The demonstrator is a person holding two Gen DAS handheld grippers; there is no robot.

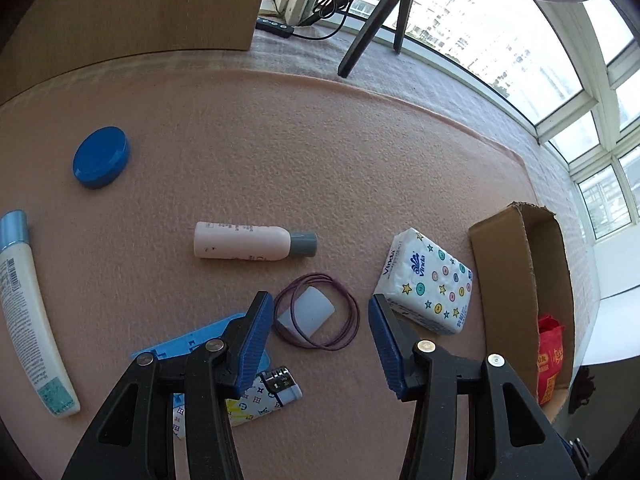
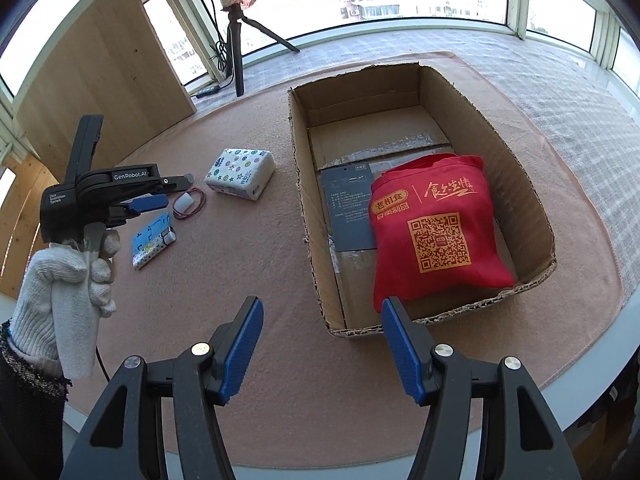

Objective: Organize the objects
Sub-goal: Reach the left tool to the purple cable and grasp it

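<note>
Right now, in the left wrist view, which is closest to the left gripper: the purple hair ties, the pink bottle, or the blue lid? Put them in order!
From the left gripper:
1. Purple hair ties, right between its open fingers.
2. Pink bottle, lying farther ahead.
3. Blue lid, far off to the left.

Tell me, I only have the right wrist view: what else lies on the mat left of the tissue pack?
Observer: A pink bottle with a grey cap, lying on its side beyond the purple hair ties.
Operator: Anything farther left?
Observer: A blue round lid, lying apart from the rest.
Operator: Is that all?
Observer: No, a white tube with a light blue cap lies at the mat's left edge.
Operator: Is the left hand-held gripper holding anything?
Observer: No. The left hand-held gripper is open above the hair ties.
</note>
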